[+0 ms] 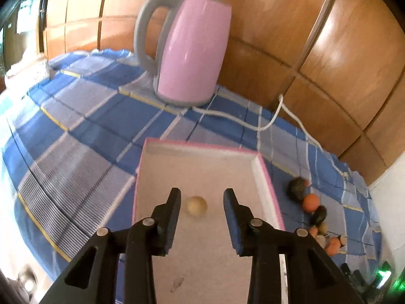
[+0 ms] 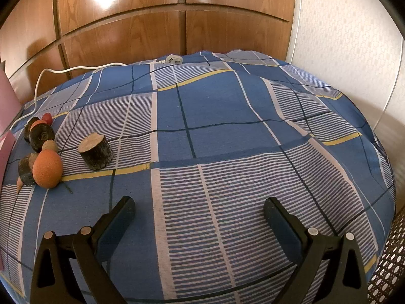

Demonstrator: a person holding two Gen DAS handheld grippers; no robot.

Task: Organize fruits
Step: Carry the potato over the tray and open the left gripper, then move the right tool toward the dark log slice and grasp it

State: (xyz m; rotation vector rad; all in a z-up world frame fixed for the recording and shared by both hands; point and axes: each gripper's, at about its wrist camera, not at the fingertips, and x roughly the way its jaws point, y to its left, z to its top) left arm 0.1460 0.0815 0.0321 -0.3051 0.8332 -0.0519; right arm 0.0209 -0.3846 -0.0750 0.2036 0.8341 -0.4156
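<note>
Left tool (image 1: pixel 202 204) hovering over the pink-rimmed box (image 1: pixel 268 179), jaws parted narrowly, nothing gripped; small pale round fruit (image 1: pixel 197 207) lying loose on the box floor between and beyond the tips, touching neither. Drop-off step apparently done. Right tool (image 2: pixel 200 217) spread wide and empty above the blue checked tablecloth (image 2: pixel 227 116). Remaining pile well left of it: large orange fruit (image 2: pixel 47 169), smaller tan one (image 2: pixel 49 145), small red one (image 2: pixel 47 118), mixed among dark log stumps (image 2: pixel 96 151). Next, probably: reach to the pile, pick a fruit, avoid the stumps. Pink kettle (image 1: pixel 188 48) behind the box.
</note>
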